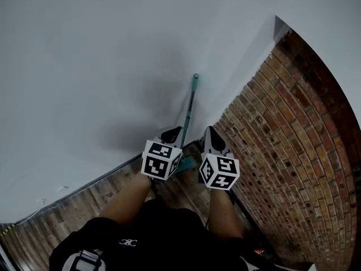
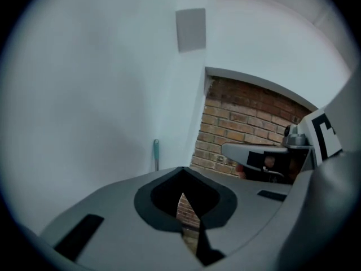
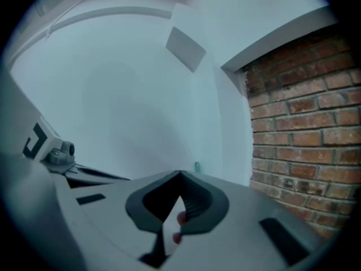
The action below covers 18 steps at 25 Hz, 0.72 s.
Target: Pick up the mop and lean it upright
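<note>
The mop point(image 1: 190, 107) stands upright, leaning against the white wall in the corner beside the brick wall. Its teal grip point(image 1: 196, 82) is at the top, and a teal part point(image 1: 188, 162) shows low down between my two grippers. My left gripper point(image 1: 172, 133) is just left of the pole, shut and empty. My right gripper point(image 1: 210, 131) is just right of the pole, shut with nothing in it. Neither touches the mop. In the left gripper view the handle top point(image 2: 156, 151) rises above the closed left gripper point(image 2: 181, 171). Above the closed right gripper point(image 3: 179, 175), the right gripper view shows only the handle tip point(image 3: 197, 166).
The white wall point(image 1: 113, 66) fills the left and the top. A red brick wall point(image 1: 287, 129) runs along the right. A wood-plank floor point(image 1: 84, 205) lies below, with a dark skirting strip along the wall. The person's arms and dark clothing fill the bottom of the head view.
</note>
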{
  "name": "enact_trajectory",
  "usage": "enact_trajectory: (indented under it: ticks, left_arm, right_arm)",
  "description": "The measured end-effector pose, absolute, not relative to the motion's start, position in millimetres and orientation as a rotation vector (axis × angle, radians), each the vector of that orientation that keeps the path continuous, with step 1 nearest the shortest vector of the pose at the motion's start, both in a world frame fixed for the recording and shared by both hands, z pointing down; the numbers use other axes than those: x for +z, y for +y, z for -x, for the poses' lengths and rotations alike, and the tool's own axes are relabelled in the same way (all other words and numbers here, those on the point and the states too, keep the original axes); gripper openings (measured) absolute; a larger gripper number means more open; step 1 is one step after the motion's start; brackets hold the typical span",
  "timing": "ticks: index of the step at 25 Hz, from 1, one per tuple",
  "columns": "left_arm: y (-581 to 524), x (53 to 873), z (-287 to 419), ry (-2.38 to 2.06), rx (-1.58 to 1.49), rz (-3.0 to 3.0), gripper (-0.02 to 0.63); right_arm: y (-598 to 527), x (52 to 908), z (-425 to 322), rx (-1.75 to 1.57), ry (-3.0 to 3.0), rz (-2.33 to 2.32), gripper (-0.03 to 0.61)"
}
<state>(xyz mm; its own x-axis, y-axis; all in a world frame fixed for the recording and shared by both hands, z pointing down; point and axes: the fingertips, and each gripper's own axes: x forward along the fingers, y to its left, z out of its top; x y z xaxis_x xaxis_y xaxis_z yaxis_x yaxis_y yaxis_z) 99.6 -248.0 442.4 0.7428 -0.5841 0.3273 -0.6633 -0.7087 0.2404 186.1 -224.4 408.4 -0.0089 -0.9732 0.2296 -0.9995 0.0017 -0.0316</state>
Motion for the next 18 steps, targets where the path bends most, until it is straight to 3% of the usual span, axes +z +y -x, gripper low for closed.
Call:
enact_trajectory:
  ticks: [7, 18]
  left_arm:
    - [-290, 468, -104, -1.032, 0.381, -2.535, -0.006]
    - [-349, 480, -74, -1.391, 0.386, -2.295, -0.006]
  right_arm:
    - [-286, 424, -203, 0.036, -2.017, -2.113, 0.005]
    - [-407, 490, -231, 0.173, -2.091, -1.910, 0.005]
